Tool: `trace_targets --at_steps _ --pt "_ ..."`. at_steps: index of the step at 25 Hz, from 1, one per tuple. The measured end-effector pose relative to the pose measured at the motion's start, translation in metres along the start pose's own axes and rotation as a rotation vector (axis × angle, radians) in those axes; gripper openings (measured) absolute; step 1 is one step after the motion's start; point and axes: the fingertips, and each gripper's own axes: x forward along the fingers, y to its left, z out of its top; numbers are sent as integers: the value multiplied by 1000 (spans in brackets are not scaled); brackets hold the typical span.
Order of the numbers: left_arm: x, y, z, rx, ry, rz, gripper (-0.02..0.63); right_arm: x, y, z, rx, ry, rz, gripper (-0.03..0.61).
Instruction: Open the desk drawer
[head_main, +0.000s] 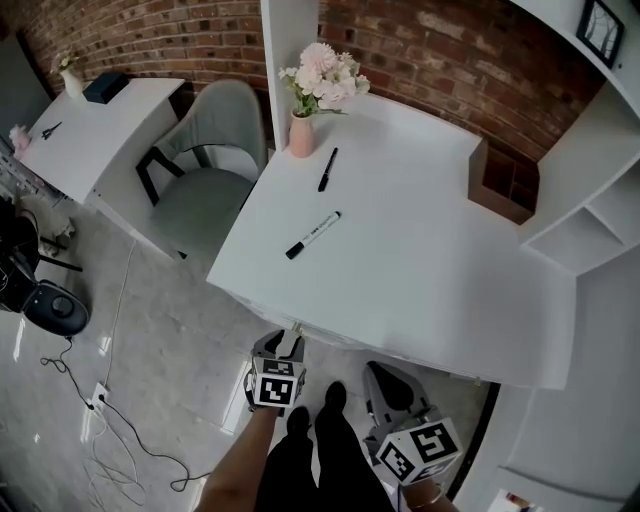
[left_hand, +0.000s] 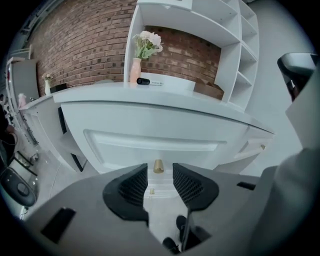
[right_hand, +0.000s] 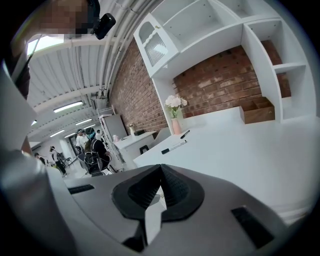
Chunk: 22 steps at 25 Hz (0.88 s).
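Observation:
In the left gripper view the white drawer front (left_hand: 150, 142) fills the space under the desk top (left_hand: 150, 97). Its small brass knob (left_hand: 158, 166) sits just beyond the gap between my left gripper's (left_hand: 160, 176) fingertips. That gripper is open, its pads on either side of the knob and not pressing on it. From the head view the left gripper (head_main: 288, 343) is at the desk's front edge (head_main: 300, 320), below the top. My right gripper (head_main: 374, 372) hangs lower right, clear of the desk. In its own view the right gripper (right_hand: 161, 169) is shut and empty.
On the desk lie a marker (head_main: 312, 235) and a black pen (head_main: 327, 169), with a pink vase of flowers (head_main: 301, 132) and a wooden organiser (head_main: 505, 185). A grey chair (head_main: 205, 170) and a second desk (head_main: 100, 130) stand left. Cables (head_main: 110, 420) lie on the floor.

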Motion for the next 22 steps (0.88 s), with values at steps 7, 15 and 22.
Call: trace_targets --at_steps 7,15,22 --pt "38 3 -15 -5 50 -10 140 11 -12 -9 13 39 15 5" --pt "53 4 -17 -4 79 11 118 14 -18 -13 17 58 17 5" --pt "51 5 -17 -15 65 14 84 11 -13 -16 4 59 17 5"
